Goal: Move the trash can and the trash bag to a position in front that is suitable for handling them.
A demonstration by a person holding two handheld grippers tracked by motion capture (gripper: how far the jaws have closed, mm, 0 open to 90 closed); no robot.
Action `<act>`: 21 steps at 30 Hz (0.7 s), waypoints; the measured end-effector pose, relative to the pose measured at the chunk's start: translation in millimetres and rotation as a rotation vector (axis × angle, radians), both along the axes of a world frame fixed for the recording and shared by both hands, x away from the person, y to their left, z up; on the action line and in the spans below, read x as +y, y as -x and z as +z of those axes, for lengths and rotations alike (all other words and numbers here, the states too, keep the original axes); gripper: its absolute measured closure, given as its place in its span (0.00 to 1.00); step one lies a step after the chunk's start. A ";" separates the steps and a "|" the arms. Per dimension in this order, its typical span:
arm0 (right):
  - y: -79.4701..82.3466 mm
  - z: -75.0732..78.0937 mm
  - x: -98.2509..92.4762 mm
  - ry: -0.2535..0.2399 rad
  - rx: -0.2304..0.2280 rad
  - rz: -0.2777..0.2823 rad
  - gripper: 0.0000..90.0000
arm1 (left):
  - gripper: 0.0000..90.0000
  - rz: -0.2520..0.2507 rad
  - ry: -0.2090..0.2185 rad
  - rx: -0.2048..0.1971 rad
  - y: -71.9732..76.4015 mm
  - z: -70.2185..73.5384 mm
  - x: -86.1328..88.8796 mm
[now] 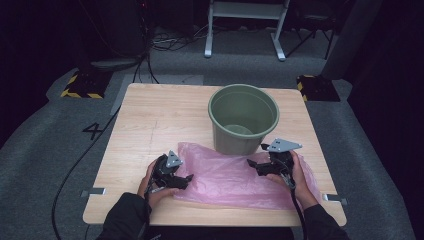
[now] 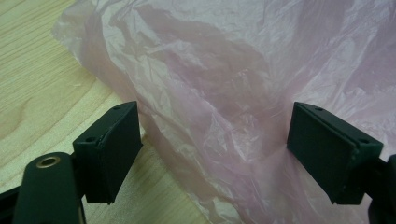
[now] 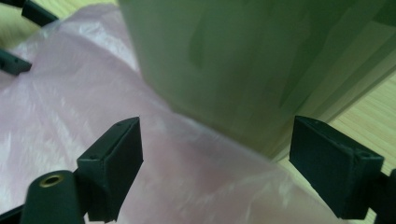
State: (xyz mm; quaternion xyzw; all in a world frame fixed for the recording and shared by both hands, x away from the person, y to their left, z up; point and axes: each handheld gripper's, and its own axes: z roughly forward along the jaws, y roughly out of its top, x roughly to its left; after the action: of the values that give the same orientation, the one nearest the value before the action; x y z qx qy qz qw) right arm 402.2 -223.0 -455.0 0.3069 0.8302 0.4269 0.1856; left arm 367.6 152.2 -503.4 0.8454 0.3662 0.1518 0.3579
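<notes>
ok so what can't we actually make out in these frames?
- Pink plastic bag: its opening, high view; crumpled folds and both hands hide the edges.
- Green bucket: rim and base, right gripper view; blurred, cut off by the top edge.
- Bucket's contents: high view; too dim inside.
- Left gripper: whether its open jaws touch the bag underneath.

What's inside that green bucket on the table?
The green bucket looks empty: the high view shows bare inner wall and part of its floor. The near rim hides the rest of the floor. Beside it on the wooden table lies a pink plastic bag.
</notes>
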 end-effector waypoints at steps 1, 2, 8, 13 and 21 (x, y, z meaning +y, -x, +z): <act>-3.1 0.8 0.6 -0.005 0.002 -0.002 0.18 | 0.19 0.001 0.001 -0.001 -0.4 -0.1 -0.1; -5.2 1.5 1.7 -0.006 0.003 -0.002 0.18 | 0.19 0.002 0.000 -0.001 -0.8 0.0 0.0; -21.5 4.7 13.4 -0.004 0.024 0.012 0.18 | 0.19 0.008 0.001 -0.001 -2.6 -0.1 -0.1; -30.4 6.6 20.4 0.020 0.028 0.020 0.18 | 0.19 0.015 0.000 -0.002 -4.7 0.0 -0.3; -27.9 12.7 24.8 0.029 0.032 0.048 0.19 | 0.19 0.032 -0.001 -0.002 -7.8 0.0 -1.7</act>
State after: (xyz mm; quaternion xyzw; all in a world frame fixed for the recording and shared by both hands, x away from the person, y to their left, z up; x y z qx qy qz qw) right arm 430.1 -198.2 -442.3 0.2909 0.8463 0.4142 0.1663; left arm 375.3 150.5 -503.4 0.8396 0.3790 0.1585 0.3554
